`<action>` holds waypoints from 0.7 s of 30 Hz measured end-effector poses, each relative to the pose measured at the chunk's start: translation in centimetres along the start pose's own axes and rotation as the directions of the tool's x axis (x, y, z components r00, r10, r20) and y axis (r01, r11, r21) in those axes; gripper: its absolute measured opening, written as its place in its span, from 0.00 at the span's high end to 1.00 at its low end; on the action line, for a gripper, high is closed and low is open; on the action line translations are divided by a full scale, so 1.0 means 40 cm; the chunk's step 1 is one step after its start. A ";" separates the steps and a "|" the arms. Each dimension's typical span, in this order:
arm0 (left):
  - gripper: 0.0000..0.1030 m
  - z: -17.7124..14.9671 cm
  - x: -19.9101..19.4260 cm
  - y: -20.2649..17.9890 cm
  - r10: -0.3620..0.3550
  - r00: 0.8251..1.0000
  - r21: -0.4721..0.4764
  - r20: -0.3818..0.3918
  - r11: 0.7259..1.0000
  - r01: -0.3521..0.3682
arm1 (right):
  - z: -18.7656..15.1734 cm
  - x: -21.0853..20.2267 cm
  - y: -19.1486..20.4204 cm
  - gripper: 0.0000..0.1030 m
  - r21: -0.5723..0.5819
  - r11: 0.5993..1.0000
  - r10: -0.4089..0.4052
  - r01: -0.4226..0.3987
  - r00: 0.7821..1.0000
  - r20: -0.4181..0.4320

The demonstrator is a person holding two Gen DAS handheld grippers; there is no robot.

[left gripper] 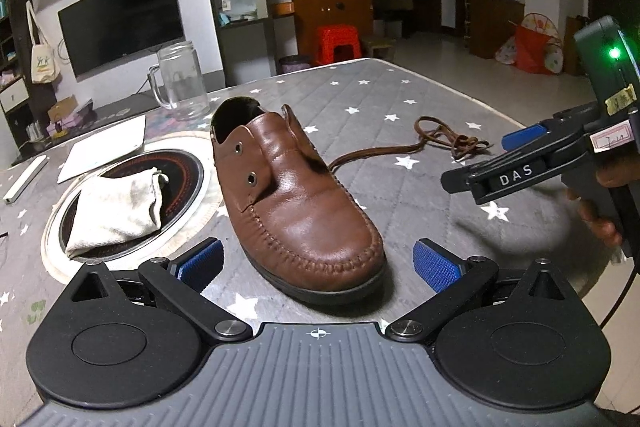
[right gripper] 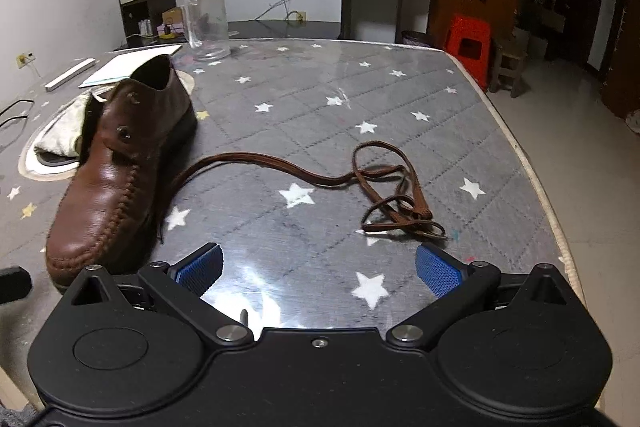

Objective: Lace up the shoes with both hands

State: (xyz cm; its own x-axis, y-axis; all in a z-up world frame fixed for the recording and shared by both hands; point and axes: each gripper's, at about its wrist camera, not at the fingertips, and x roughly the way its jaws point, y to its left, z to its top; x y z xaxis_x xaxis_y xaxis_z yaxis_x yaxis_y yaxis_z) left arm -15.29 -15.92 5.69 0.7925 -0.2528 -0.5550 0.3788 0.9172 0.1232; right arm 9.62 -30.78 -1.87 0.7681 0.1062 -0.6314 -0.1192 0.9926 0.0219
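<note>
A brown leather shoe (left gripper: pixel 296 203) stands on the star-patterned table, toe toward my left gripper (left gripper: pixel 318 265), which is open with the toe between its blue pads. The eyelets (left gripper: pixel 252 179) are bare. A brown lace (left gripper: pixel 448 143) lies loose on the table to the shoe's right, one end running up against the shoe's side. The right wrist view has the shoe (right gripper: pixel 120 167) at left and the lace (right gripper: pixel 384 187) tangled ahead. My right gripper (right gripper: pixel 318 265) is open and holds nothing, just short of the lace; the left wrist view has it as a black tool (left gripper: pixel 520 171) at right.
A glass jar mug (left gripper: pixel 180 79) stands behind the shoe. A crumpled white cloth (left gripper: pixel 116 211) lies on a round hob plate (left gripper: pixel 192 211) to the shoe's left, with white paper (left gripper: pixel 108 147) and a white bar (left gripper: pixel 24 179) beyond. The table's right edge (right gripper: pixel 532 163) drops to the floor.
</note>
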 end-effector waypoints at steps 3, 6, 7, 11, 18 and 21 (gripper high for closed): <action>0.01 -0.002 -0.006 -0.005 -0.001 1.000 0.011 0.004 1.000 0.001 | -0.004 -0.012 0.013 0.00 -0.005 1.000 0.002 -0.002 1.000 0.010; 0.01 -0.005 -0.007 -0.003 -0.001 1.000 0.010 0.001 1.000 0.001 | -0.006 -0.017 0.025 0.00 -0.014 1.000 0.003 -0.003 1.000 0.012; 0.01 -0.005 -0.006 -0.002 -0.001 1.000 0.010 -0.001 1.000 0.001 | -0.007 -0.018 0.028 0.00 -0.017 1.000 -0.001 0.001 1.000 0.015; 0.01 -0.002 -0.003 0.001 0.001 1.000 0.009 -0.006 1.000 -0.001 | -0.006 -0.022 0.041 0.00 -0.052 0.999 -0.012 0.013 1.000 0.024; 0.01 0.010 0.012 0.003 -0.001 1.000 0.010 -0.018 1.000 0.002 | 0.001 -0.015 0.042 0.00 -0.080 0.997 -0.008 0.010 1.000 0.022; 0.01 0.016 0.020 0.007 0.000 1.000 0.010 -0.025 1.000 0.000 | 0.009 -0.007 0.045 0.00 -0.095 0.995 -0.003 0.005 1.000 0.018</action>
State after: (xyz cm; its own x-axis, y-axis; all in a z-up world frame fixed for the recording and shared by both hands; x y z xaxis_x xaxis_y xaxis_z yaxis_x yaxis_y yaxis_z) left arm -14.25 -16.05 5.82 0.7802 -0.2445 -0.5757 0.3836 0.9141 0.1316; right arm 9.42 -28.99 -1.40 0.7794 0.1038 -0.6178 -0.1745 0.9831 -0.0550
